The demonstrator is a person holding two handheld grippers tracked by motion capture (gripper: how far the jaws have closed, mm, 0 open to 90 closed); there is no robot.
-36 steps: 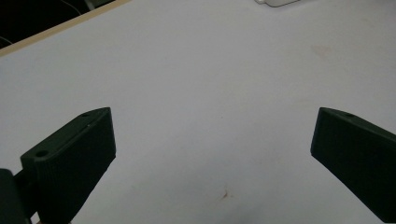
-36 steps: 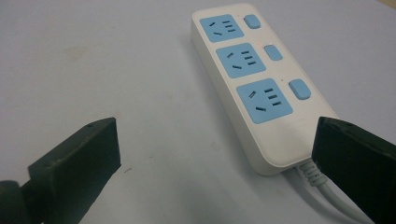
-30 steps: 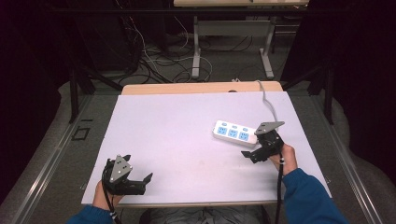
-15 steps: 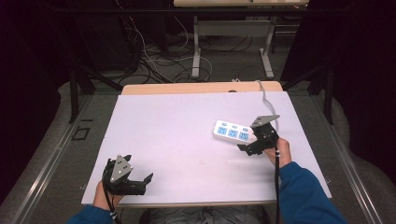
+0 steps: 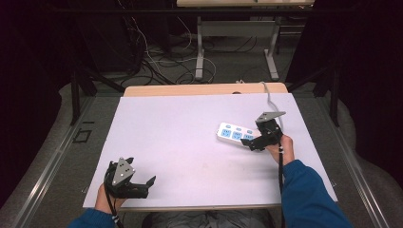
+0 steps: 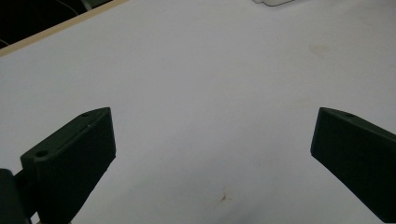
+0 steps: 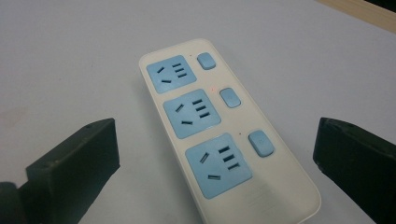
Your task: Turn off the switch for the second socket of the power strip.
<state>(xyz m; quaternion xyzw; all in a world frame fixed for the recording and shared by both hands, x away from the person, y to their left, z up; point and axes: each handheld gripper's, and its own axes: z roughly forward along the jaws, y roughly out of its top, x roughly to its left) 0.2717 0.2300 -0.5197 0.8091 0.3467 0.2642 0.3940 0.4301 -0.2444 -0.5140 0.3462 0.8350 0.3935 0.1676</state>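
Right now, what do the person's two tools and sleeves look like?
Both tools are black, each with two chunky, flat-faced jaws. The left tool and the right tool each carry a grey three-cornered plate on top, and a black cable trails back from each along the hand. The jaw tips have small round holes. The person wears blue sleeves.

You've got one power strip point(image 7: 219, 130) on one table point(image 5: 190, 137) — three blue sockets, three blue switches on it — and two grippers, left gripper point(image 5: 142, 186) and right gripper point(image 5: 251, 141).
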